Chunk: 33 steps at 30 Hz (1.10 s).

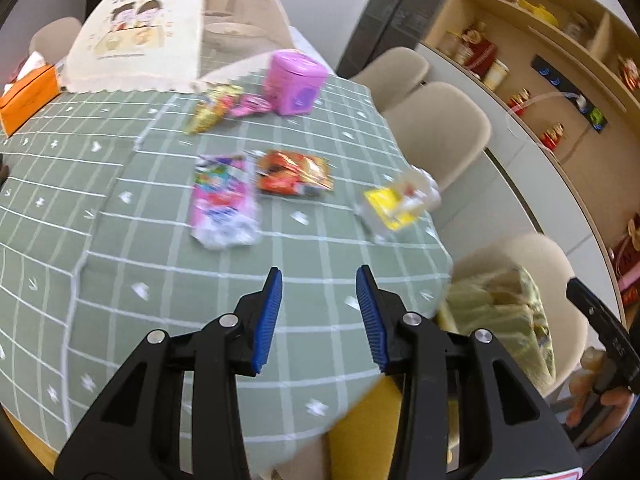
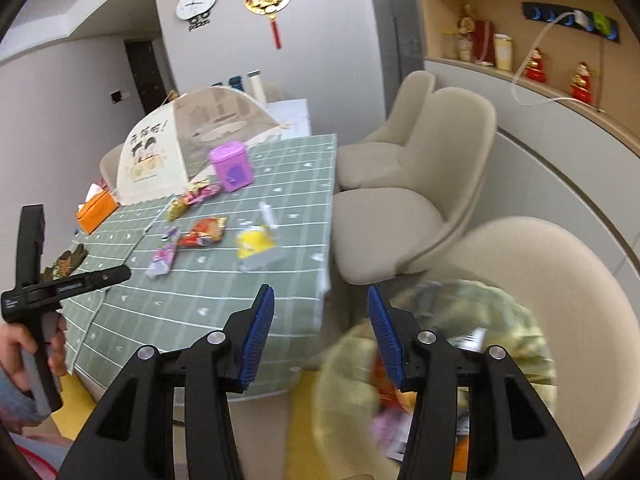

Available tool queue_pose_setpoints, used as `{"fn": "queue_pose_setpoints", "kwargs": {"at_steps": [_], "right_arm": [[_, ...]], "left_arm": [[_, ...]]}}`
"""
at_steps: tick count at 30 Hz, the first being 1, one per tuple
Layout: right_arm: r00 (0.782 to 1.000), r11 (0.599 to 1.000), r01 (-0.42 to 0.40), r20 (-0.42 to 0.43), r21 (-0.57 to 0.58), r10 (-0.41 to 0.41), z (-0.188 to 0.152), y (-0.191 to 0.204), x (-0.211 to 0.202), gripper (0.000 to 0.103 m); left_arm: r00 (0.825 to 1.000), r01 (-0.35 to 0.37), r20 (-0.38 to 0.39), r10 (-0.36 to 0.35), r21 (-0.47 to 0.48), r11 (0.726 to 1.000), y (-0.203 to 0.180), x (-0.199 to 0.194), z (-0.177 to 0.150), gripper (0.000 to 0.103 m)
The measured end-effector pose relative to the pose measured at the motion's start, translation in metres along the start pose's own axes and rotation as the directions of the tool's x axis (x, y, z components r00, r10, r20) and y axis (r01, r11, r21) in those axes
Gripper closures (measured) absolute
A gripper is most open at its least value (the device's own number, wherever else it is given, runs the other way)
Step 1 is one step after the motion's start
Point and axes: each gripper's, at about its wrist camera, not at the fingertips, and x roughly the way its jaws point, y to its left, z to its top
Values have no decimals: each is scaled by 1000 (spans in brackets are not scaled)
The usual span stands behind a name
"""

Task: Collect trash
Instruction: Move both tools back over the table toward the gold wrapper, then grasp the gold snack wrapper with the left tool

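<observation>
Left wrist view: your left tongs (image 1: 319, 280) hang apart and empty above the worktop (image 1: 120, 280), facing the pink wrapper (image 1: 222, 200), placed for another pickup. Right wrist view alone shows the trash bag (image 2: 500, 320) interior beneath your right tongs (image 2: 321, 300), also apart, empty.

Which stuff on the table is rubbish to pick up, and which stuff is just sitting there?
Rubbish for the job:
- pink wrapper
- red-orange wrapper
- yellow wrapper
- small wrappers beside the tin
- trash bag on the chair, probably where it all goes

Just sitting there:
- pink tin
- orange tissue box
- food cover
- chairs
</observation>
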Motion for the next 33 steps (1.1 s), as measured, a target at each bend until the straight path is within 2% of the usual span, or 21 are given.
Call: {"fn": "queue_pose_setpoints", "kwargs": {"at_steps": [7, 11, 15, 22, 25, 29, 30, 31, 32, 33], "right_arm": [[1000, 999, 26, 0, -23, -26, 18, 53, 28, 57], [999, 999, 42, -20, -6, -42, 29, 76, 53, 57], [997, 998, 59, -59, 23, -58, 38, 94, 85, 57], [989, 995, 85, -125, 56, -77, 40, 128, 141, 57], [985, 994, 83, -154, 65, -72, 41, 138, 157, 57], [981, 994, 100, -174, 43, -91, 47, 151, 173, 57], [980, 994, 102, -177, 41, -94, 48, 153, 176, 57], [978, 994, 103, -188, 37, -95, 51, 156, 182, 57], [976, 994, 103, -194, 36, -94, 53, 159, 188, 57], [975, 995, 99, -203, 33, -91, 55, 163, 195, 57]], "left_arm": [[999, -28, 20, 29, -60, 998, 73, 12, 39, 65], [999, -21, 35, 22, -31, 999, 102, 27, 70, 63], [1000, 0, 29, 0, 3, 1000, 129, 58, 113, 63], [1000, 10, -7, -10, -10, 1000, 159, 137, 182, 63], [999, -4, -36, 5, 15, 1000, 161, 167, 196, 63], [995, 2, -98, 2, 50, 999, 157, 192, 198, 63], [995, 9, -97, -4, 56, 998, 156, 192, 197, 65], [996, 13, -90, -7, 70, 997, 155, 190, 195, 80], [995, 26, -103, -16, 97, 995, 154, 188, 192, 89], [994, 35, -107, -23, 105, 994, 154, 185, 190, 92]]}}
